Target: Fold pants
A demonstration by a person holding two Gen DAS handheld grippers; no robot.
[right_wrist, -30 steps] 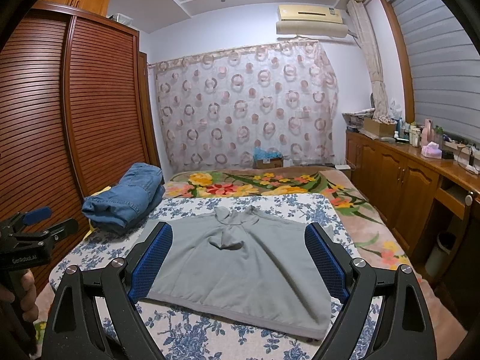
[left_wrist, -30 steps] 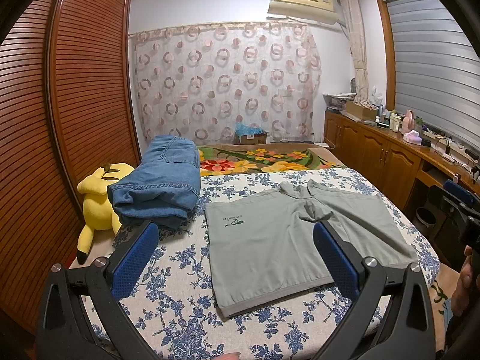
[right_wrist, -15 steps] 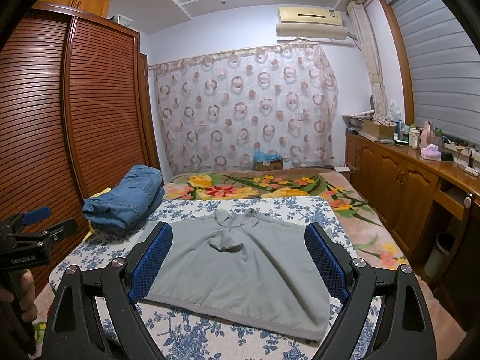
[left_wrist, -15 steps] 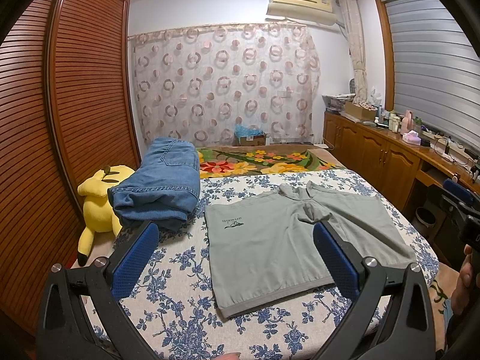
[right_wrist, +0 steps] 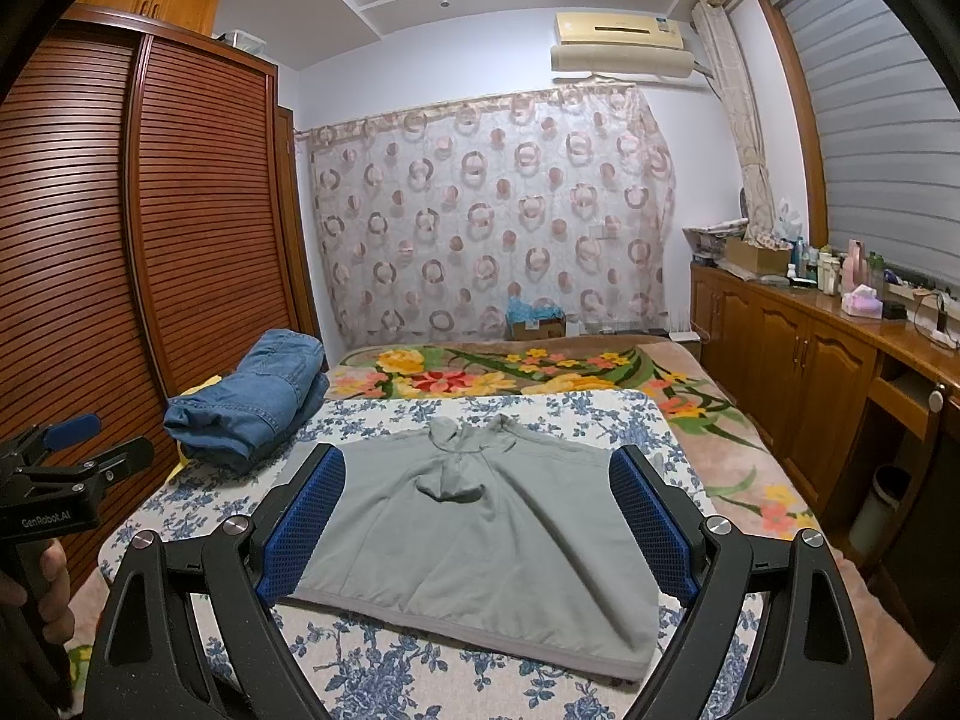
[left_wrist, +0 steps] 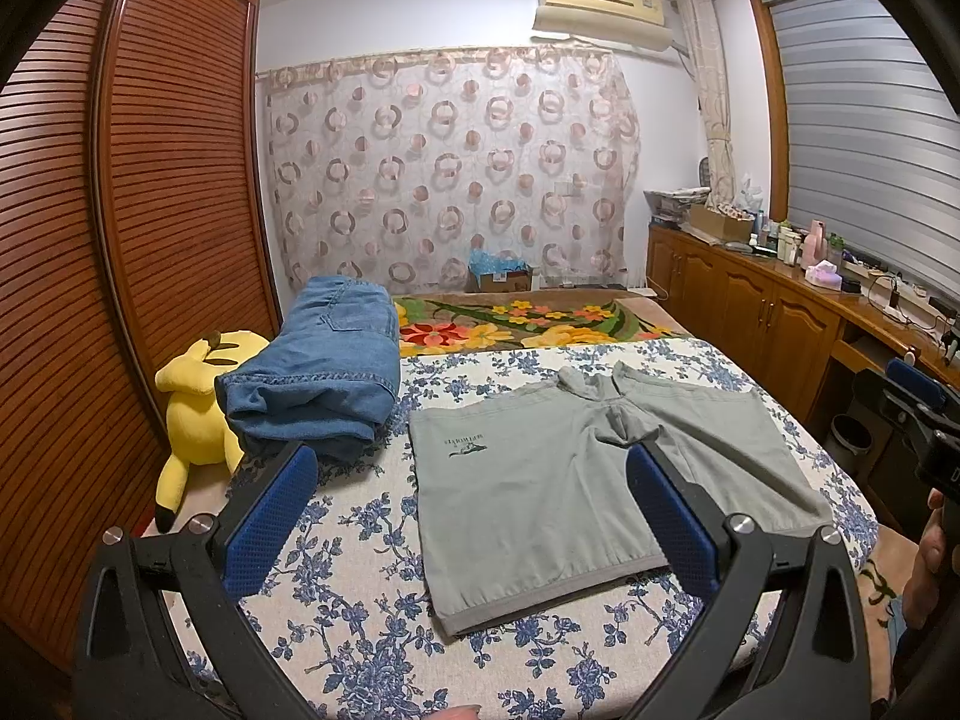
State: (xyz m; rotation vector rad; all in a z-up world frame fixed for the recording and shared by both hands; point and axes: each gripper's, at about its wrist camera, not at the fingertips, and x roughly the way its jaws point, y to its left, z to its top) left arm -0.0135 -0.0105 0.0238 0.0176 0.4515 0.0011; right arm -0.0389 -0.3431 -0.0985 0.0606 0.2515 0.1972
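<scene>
grey pants [left_wrist: 576,480] lie flat mid-bed [left_wrist: 360,630], waistband toward near edge, not yet folded | left gripper [left_wrist: 474,516] and right gripper [right_wrist: 474,516] both spread wide, empty, above near edge | cloth likely soft, light, limp; best pinched at waistband corners

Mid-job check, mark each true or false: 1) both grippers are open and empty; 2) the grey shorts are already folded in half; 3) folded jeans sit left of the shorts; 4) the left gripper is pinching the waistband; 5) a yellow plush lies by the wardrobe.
1) True: left gripper and right gripper have jaws apart, holding nothing.
2) False: the grey shorts lie spread flat, both legs showing.
3) True: folded jeans.
4) False: it is above the bed, touching nothing.
5) True: yellow plush.
</scene>
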